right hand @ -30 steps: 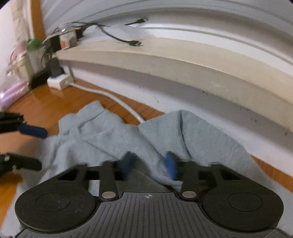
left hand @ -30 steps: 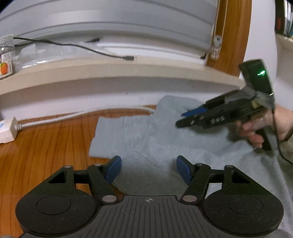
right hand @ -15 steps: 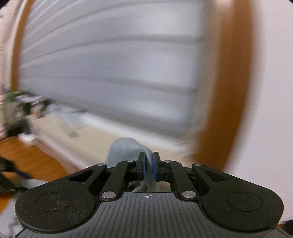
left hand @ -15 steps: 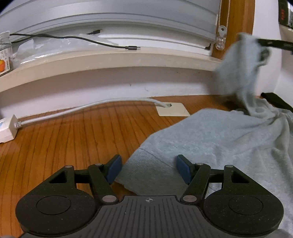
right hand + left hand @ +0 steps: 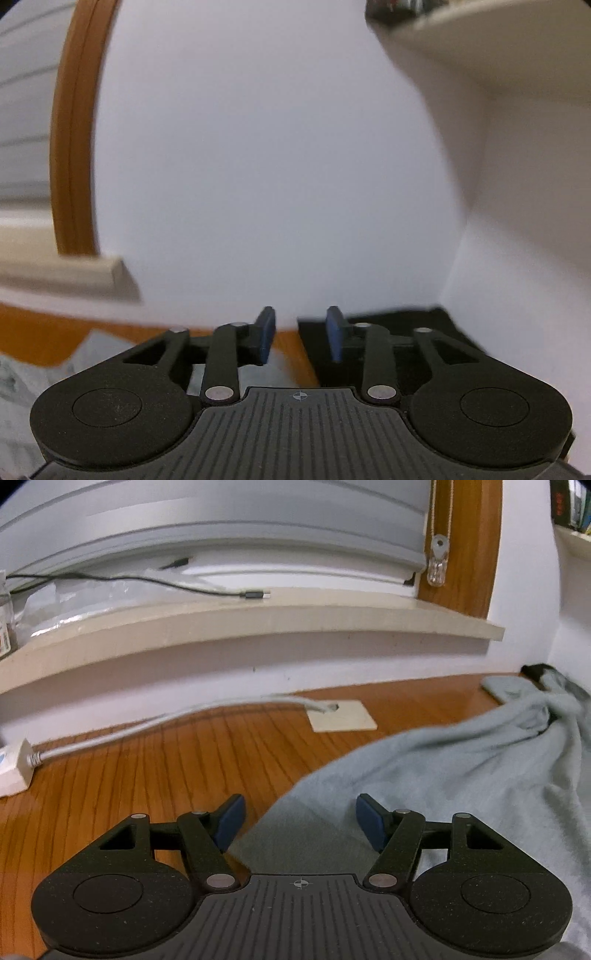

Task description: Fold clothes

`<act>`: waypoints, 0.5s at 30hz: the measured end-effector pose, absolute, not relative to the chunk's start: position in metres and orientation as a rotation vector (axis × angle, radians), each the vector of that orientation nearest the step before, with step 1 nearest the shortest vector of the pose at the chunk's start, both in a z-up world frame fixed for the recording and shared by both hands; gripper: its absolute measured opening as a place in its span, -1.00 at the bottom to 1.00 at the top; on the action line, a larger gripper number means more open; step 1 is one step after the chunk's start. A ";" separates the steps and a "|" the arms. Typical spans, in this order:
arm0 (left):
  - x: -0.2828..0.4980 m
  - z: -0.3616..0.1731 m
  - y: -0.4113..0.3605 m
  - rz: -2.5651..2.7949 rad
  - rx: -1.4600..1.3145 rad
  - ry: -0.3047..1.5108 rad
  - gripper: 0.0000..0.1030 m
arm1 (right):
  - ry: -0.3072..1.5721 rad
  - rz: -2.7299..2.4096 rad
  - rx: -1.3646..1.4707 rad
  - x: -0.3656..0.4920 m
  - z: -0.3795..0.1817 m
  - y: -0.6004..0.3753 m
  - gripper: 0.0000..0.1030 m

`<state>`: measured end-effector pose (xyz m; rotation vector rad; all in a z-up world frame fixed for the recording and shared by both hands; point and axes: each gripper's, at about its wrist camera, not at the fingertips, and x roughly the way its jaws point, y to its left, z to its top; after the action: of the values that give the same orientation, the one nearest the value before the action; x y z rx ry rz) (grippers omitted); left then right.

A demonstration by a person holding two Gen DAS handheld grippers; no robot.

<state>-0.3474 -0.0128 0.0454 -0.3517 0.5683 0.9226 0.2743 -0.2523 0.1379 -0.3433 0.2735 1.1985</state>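
Though unclamped, garment (image 5: pixel 424 775) between left jaws

Open floor: bare wooden floor (image 5: pixel 155 775) left of the grey garment (image 5: pixel 443 775), free to the wall.
Low obstacles: a white cable (image 5: pixel 147 727) runs along the wall's foot from a white plug block (image 5: pixel 14 771) to a pale floor plate (image 5: pixel 341 716).
Overhead: the window ledge (image 5: pixel 258 622) juts out above that strip (a black cable (image 5: pixel 166 581) lies on it).
Right corner: white wall (image 5: pixel 277 166) close ahead of the right gripper (image 5: pixel 300 332); a dark object (image 5: pixel 399 325) lies at its foot.
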 end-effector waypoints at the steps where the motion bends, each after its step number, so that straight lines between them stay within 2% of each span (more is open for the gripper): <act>1: -0.347 0.047 -0.012 0.920 -0.349 0.566 0.35 | 0.283 1.228 -0.346 0.269 0.133 -0.251 -0.32; 4: -0.345 0.049 -0.009 0.918 -0.330 0.579 0.35 | 0.311 1.353 -0.350 0.245 0.119 -0.242 -0.14; 9: -0.345 0.045 -0.002 0.925 -0.328 0.605 0.35 | 0.353 1.564 -0.450 0.180 0.086 -0.214 -0.13; 15: -0.354 0.043 0.000 0.900 -0.357 0.587 0.13 | 0.349 1.743 -0.577 0.116 0.063 -0.197 -0.13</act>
<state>-0.3536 0.0003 0.0428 -0.3571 0.5868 0.8997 0.1157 -0.1970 0.0627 -0.5770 0.3488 1.7435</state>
